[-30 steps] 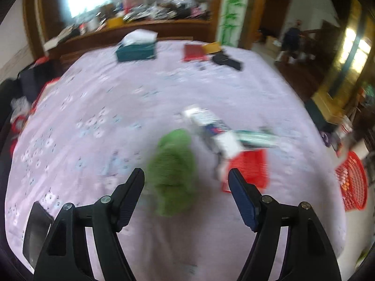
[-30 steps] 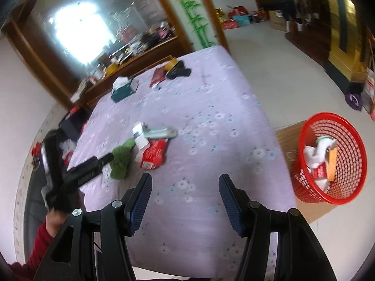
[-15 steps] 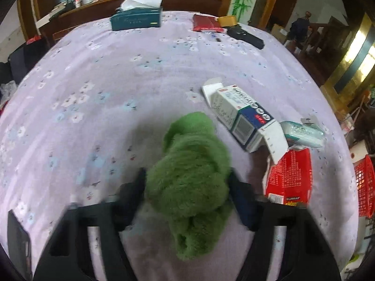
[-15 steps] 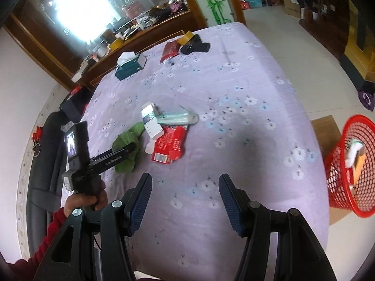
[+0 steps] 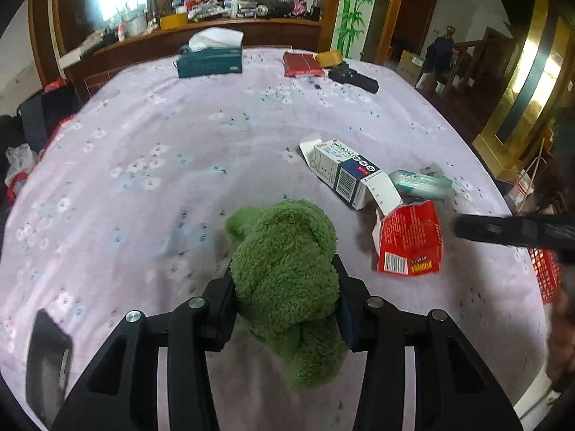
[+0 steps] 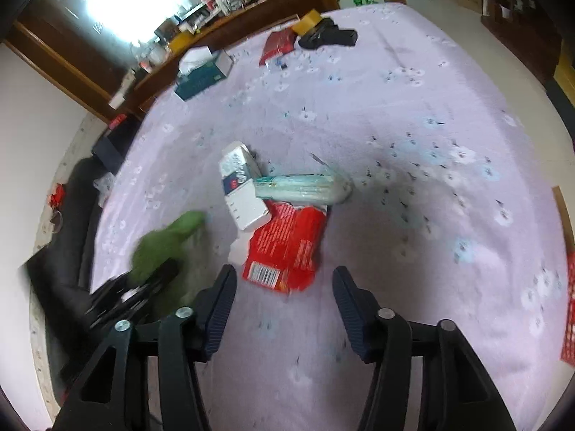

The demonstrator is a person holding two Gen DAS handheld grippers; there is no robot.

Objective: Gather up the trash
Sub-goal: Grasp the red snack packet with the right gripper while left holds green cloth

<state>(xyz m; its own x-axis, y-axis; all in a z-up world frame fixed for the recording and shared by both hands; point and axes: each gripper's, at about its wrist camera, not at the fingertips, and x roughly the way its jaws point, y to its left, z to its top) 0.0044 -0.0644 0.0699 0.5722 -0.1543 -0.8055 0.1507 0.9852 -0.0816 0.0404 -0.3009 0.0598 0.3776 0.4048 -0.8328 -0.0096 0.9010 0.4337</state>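
My left gripper (image 5: 285, 301) is shut on a fuzzy green cloth (image 5: 287, 273) on the lilac flowered tablecloth (image 5: 179, 165). Right of it lie a white and blue carton (image 5: 345, 172), a flattened red box (image 5: 409, 240) and a pale green wrapper (image 5: 420, 181). My right gripper (image 6: 284, 291) is open and empty, just short of the red box (image 6: 287, 244). The carton (image 6: 240, 186), the wrapper (image 6: 302, 186) and the green cloth (image 6: 161, 240) show beyond it. One right finger (image 5: 510, 230) shows in the left wrist view.
At the far end lie a teal tissue box (image 5: 210, 61), a red packet (image 5: 300, 64), yellow tape (image 5: 329, 58) and a black object (image 5: 354, 77). A red mesh bin (image 5: 546, 273) stands off the table's right side, its edge also in the right wrist view (image 6: 569, 309). A cluttered wooden sideboard (image 5: 201, 32) stands behind.
My left gripper has closed its fingers on the green cloth. My right gripper has moved down and in toward the red box; the bin has slid out to the frame edge.
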